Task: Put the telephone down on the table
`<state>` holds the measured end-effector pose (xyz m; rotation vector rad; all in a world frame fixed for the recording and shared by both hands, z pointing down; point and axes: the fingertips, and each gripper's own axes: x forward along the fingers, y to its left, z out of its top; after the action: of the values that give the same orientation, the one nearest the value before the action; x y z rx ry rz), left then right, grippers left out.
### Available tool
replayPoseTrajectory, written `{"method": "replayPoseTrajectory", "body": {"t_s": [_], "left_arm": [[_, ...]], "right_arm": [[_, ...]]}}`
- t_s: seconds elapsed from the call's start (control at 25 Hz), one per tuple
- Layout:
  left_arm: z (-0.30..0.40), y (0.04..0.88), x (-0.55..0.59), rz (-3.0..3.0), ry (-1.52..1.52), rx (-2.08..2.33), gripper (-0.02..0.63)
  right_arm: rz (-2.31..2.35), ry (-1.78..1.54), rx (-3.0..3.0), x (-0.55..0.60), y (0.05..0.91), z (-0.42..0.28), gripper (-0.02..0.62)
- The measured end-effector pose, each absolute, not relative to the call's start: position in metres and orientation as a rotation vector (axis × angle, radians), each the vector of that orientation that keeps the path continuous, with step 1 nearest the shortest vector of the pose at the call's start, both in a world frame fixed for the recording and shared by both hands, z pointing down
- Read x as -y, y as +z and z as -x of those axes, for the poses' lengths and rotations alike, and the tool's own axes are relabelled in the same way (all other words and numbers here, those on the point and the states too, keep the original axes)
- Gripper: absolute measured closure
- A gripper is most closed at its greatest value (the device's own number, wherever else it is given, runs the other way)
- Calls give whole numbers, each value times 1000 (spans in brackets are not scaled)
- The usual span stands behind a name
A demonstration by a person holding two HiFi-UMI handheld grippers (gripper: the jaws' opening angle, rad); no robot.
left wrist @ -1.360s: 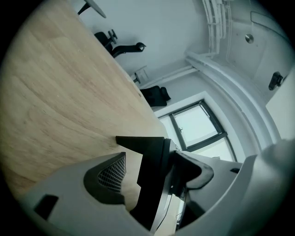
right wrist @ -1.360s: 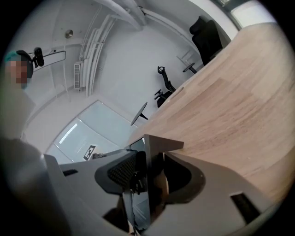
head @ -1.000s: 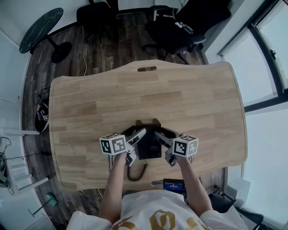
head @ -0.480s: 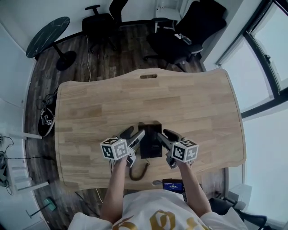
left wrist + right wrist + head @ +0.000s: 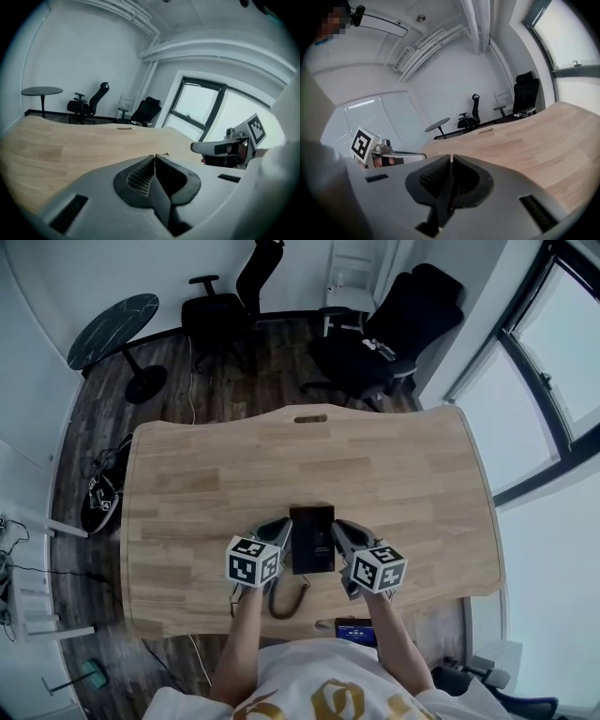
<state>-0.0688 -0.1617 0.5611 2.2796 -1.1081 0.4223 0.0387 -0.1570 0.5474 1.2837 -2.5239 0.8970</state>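
Head view steep down over table (image 5: pixel 206 474); gripper views low, near-level, across same table.

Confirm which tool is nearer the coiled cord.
Left. The left tool is just beyond the coiled cord, left of the telephone; the right tool is right of the telephone, farther off.

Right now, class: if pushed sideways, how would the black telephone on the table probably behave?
The telephone looks low and boxy, so it would probably slide on the smooth wooden table rather than roll or tip. Its curly cord loops slack at the near edge and would likely flop and trail.
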Motion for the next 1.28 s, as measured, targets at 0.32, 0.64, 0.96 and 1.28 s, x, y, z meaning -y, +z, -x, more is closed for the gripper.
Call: {"method": "replayPoseTrajectory", "body": {"t_s": [0.32, 0.64, 0.96, 1.28], "left_arm": [[85, 516, 149, -2356, 358, 1312, 597], [86, 465, 129, -2460, 132, 1416, 597], [88, 462, 112, -2463, 142, 1452, 597], [87, 453, 107, -2488, 135, 1454, 597]], "right_arm": [[-1404, 709, 2551, 141, 509, -42, 577], [-1475, 594, 2532, 115, 493, -49, 578], [-1502, 527, 2548, 97, 481, -53, 583], [-1510, 511, 2552, 93, 473, -56, 584]]}}
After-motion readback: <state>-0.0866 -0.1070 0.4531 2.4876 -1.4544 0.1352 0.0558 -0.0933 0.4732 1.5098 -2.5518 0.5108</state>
